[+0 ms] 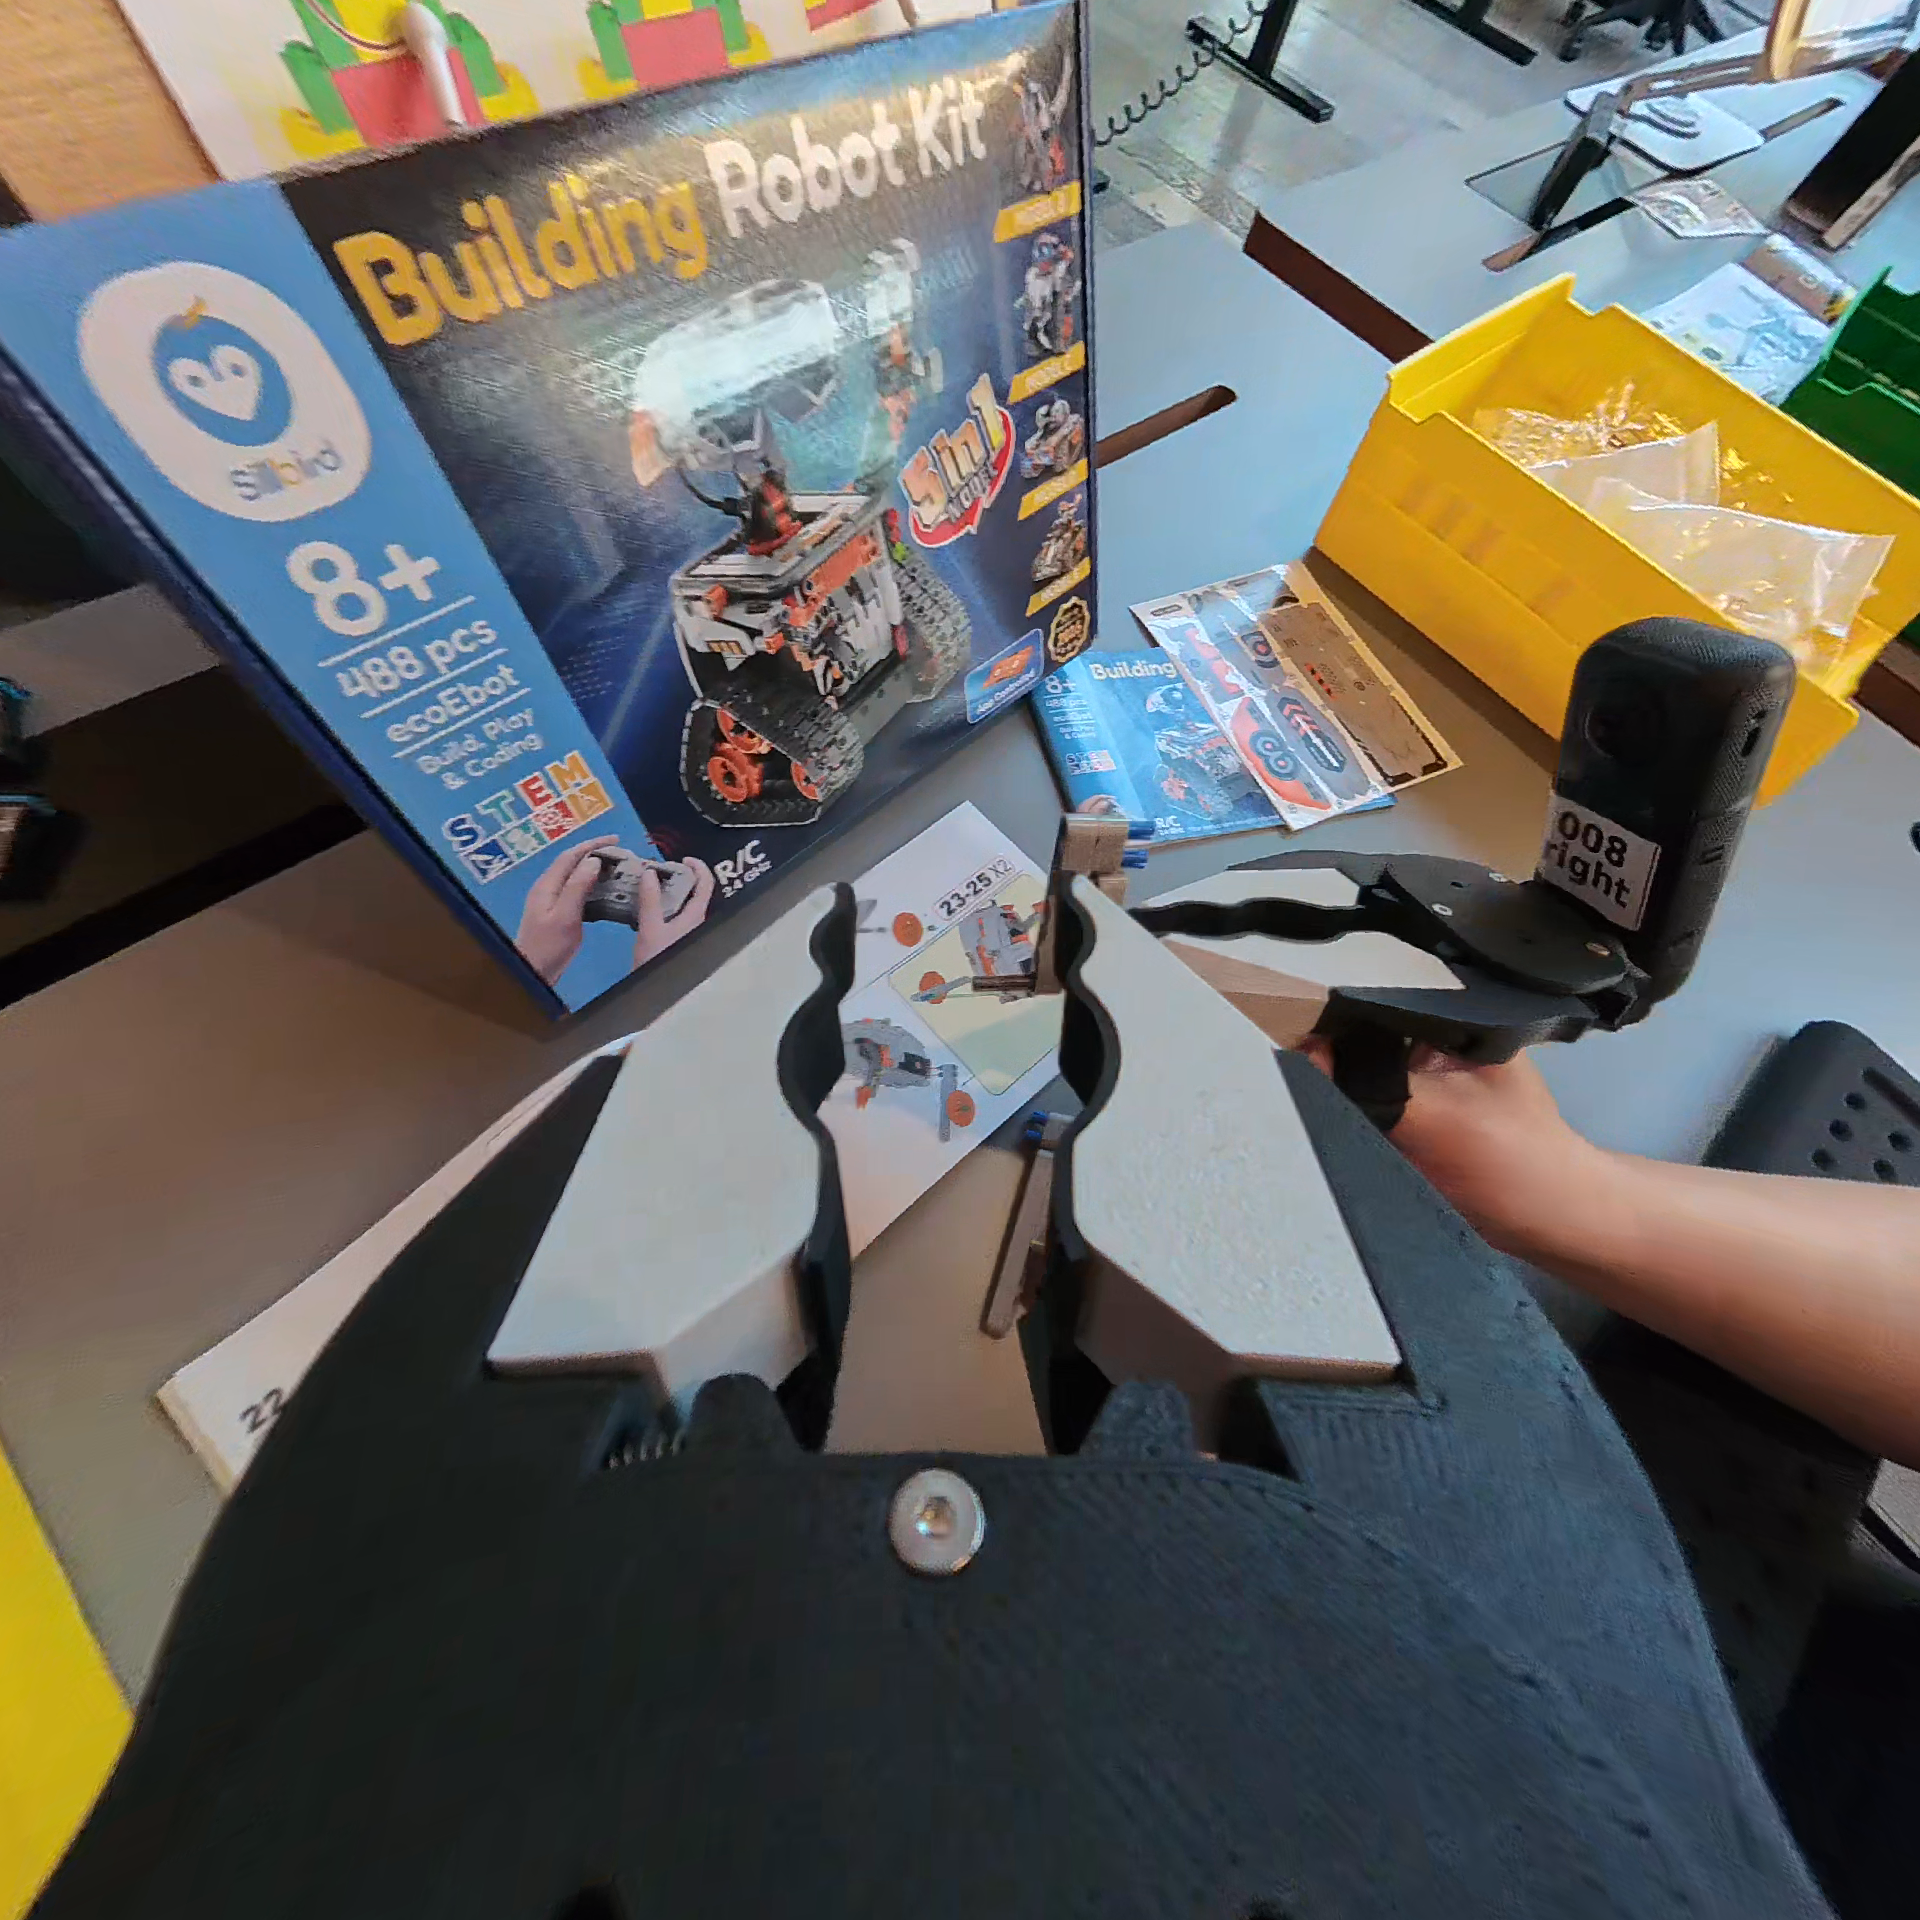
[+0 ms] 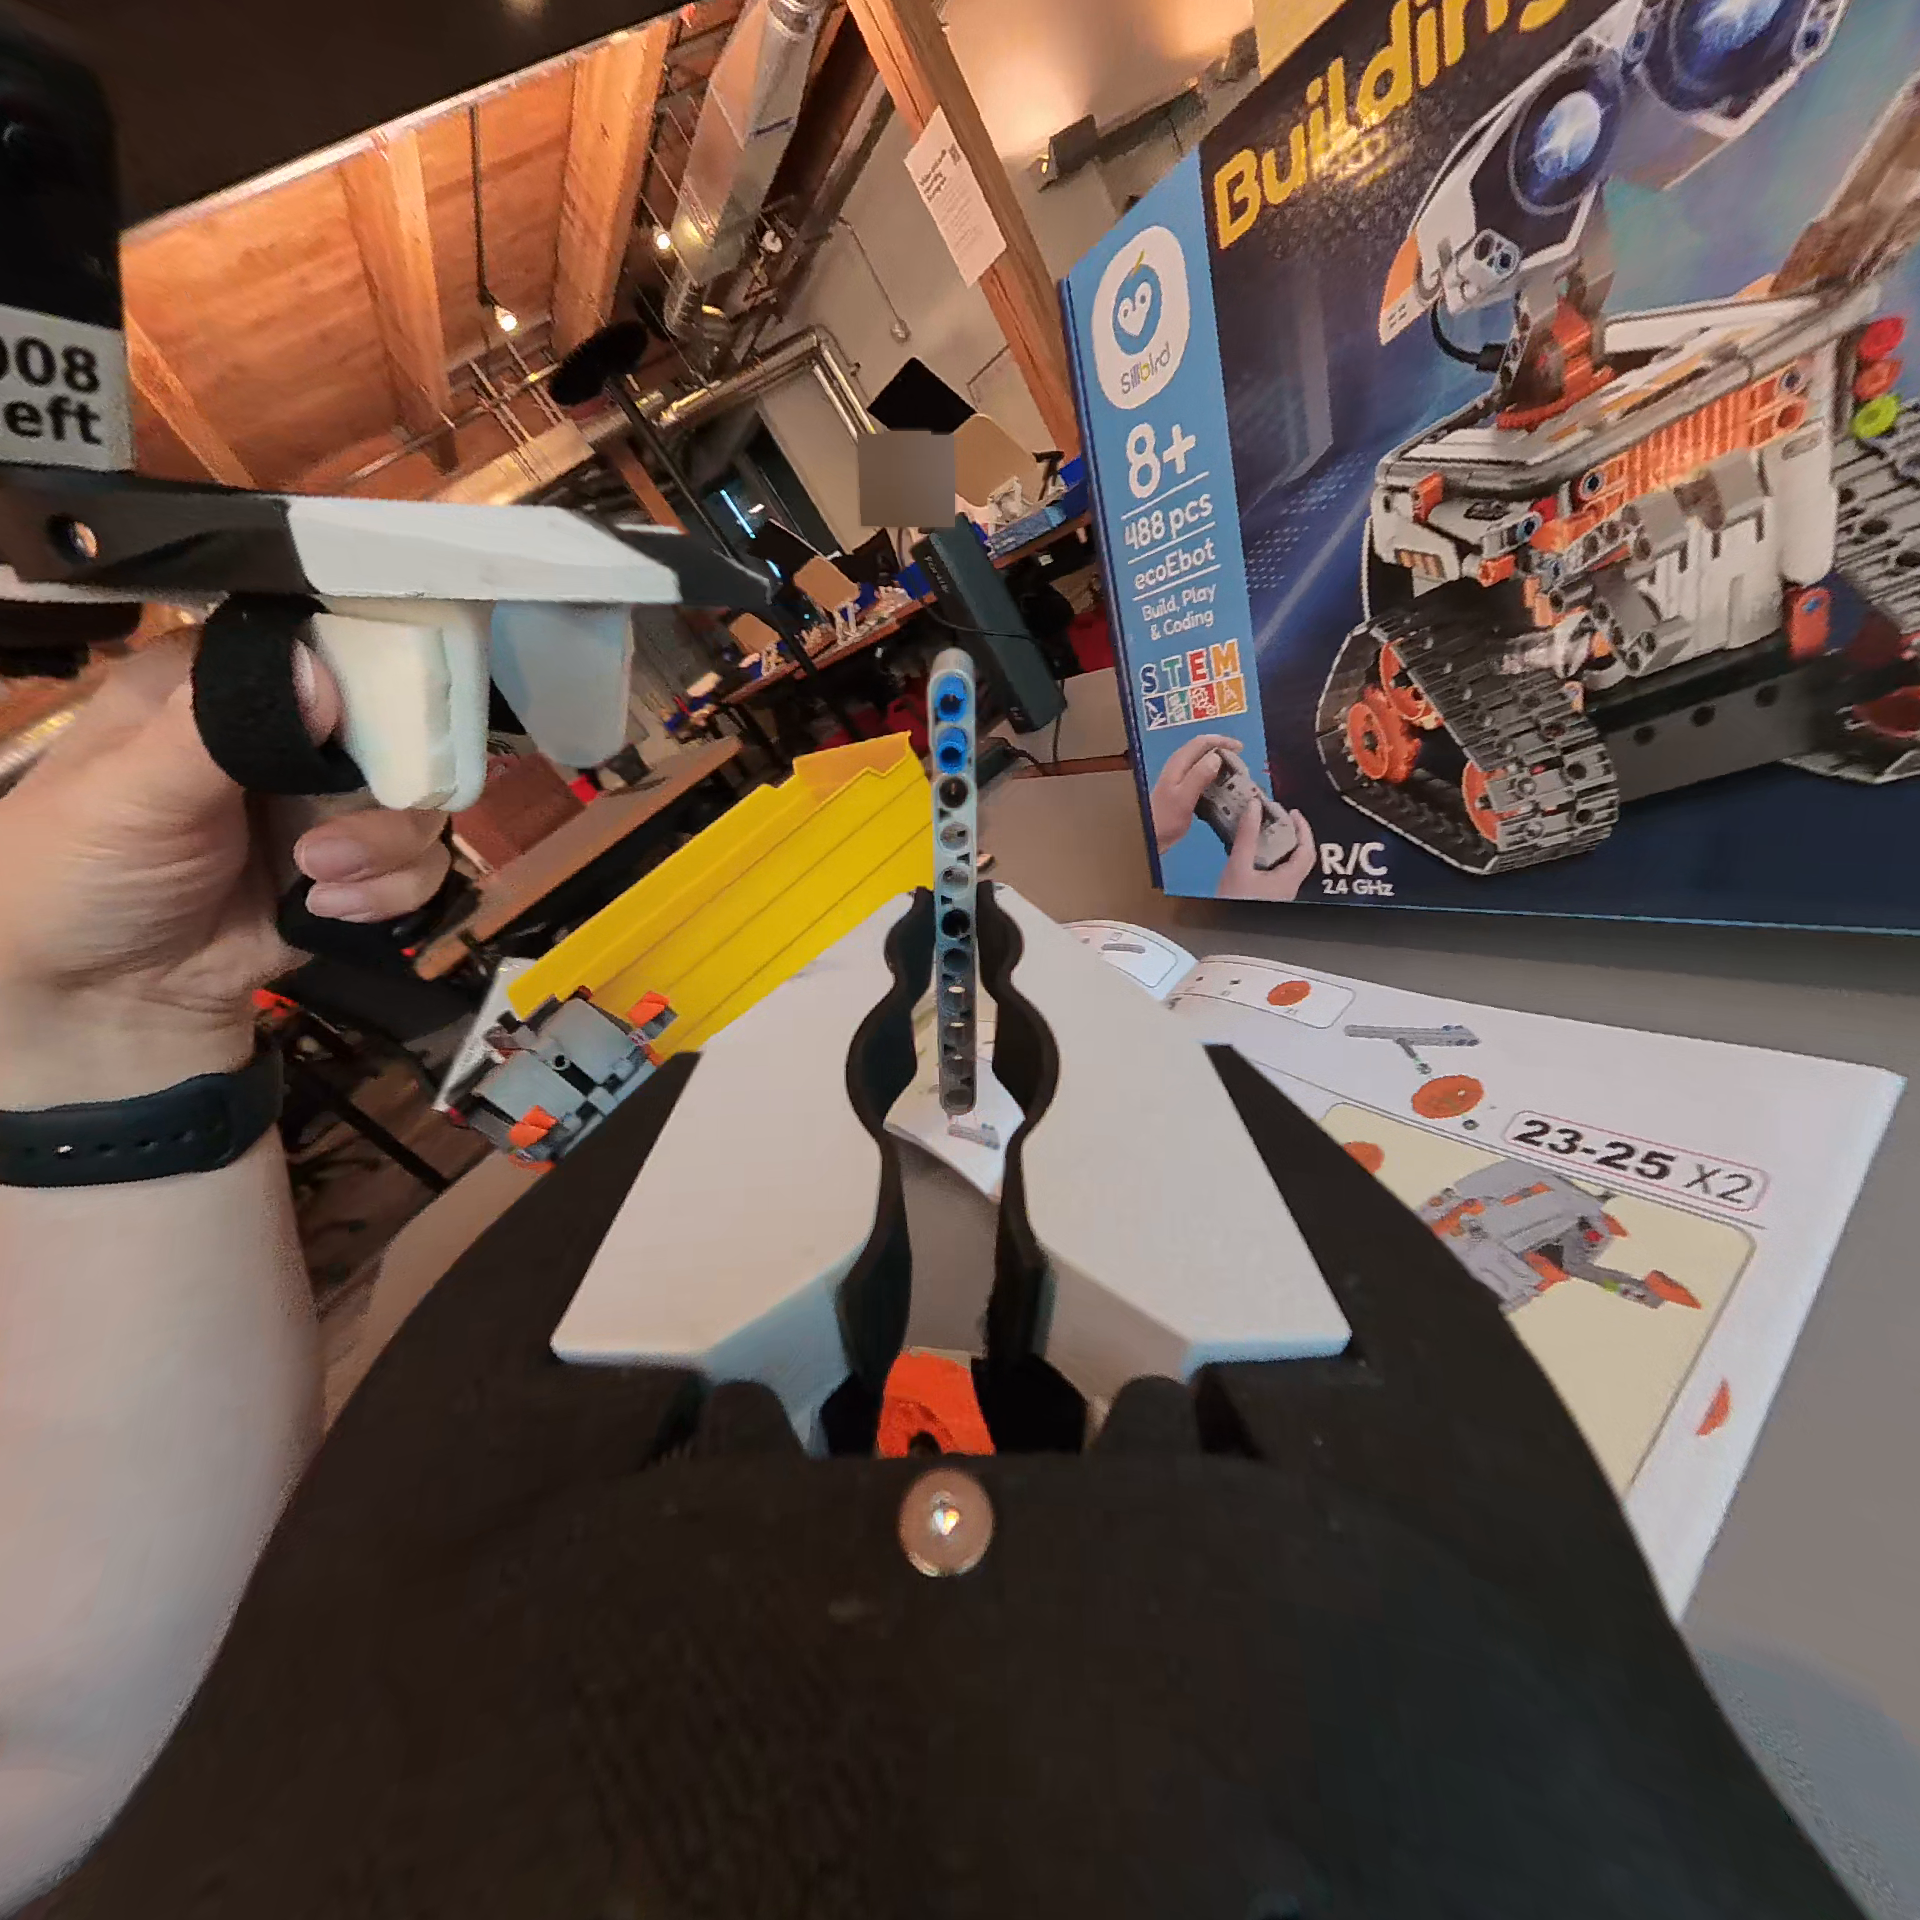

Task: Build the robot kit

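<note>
Beam [image 2: 954, 894], grey with 2 blue pins at top, is held upright, clamped in right gripper [image 2: 951, 935] above manual [image 2: 1558, 1195]. Left gripper [image 1: 951, 935] is parted, empty, just beside. Box [image 1: 623, 468] stands behind; yellow bin [image 1: 1507, 540] near. Best kept vertical with a firm grip.

— What is the left gripper [image 1: 951, 940] doing?

— It is hovering over the open instruction booklet [image 1: 940, 1023], its jaws standing apart with nothing between them.

— And beside it?

— The right gripper [image 1: 1132, 904] is reaching in from the right, a hand [image 1: 1455, 1117] gripping its handle. It seems to be pinching a grey beam [image 1: 1091, 862], though the view is cramped. The toy box [image 1: 582, 540] is standing upright behind.
</note>
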{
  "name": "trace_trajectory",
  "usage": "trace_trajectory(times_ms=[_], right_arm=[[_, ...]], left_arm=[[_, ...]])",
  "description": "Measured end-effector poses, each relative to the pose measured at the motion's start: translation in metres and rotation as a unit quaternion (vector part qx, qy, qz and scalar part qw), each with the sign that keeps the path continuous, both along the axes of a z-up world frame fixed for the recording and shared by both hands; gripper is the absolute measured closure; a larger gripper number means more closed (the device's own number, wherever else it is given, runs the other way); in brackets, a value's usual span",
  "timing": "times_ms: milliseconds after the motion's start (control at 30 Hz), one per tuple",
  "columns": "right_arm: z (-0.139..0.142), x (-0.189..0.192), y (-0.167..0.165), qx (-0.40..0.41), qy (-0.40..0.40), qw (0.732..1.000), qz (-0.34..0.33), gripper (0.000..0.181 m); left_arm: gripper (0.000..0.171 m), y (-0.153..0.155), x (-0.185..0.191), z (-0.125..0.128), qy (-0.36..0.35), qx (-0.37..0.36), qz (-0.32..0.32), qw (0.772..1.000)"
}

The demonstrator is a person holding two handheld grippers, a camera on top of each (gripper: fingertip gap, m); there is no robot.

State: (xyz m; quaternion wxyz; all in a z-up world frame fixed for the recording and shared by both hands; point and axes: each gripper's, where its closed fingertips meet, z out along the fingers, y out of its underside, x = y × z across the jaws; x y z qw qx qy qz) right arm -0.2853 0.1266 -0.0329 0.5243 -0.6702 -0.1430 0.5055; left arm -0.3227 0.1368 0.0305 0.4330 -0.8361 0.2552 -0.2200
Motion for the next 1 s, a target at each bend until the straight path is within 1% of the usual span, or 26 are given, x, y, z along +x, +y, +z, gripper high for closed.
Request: trace_trajectory(times_ms=[200, 400, 600, 833, 1000], right_arm=[[0.0, -0.002, -0.001, -0.046, 0.063, 0.996, 0.035, 0.176], [0.003, 0.001, 0.001, -0.083, 0.123, 0.987, 0.057, 0.176], [0.002, 0.004, 0.003, -0.108, 0.152, 0.981, 0.062, 0.176], [0.002, 0.003, 0.003, -0.111, 0.153, 0.98, 0.064, 0.176], [0.002, 0.005, 0.005, -0.121, 0.163, 0.977, 0.063, 0.176]], left_arm=[[0.137, -0.006, -0.021, 0.017, 0.001, 0.016, 0.032, 0.999], [0.138, -0.009, -0.028, 0.02, 0.003, 0.013, 0.041, 0.999], [0.138, -0.007, -0.03, 0.014, 0.012, 0.005, 0.044, 0.999], [0.14, -0.005, -0.023, -0.002, 0.014, -0.03, 0.026, 0.999], [0.139, -0.011, -0.008, -0.009, 0.058, -0.017, -0.011, 0.998]])
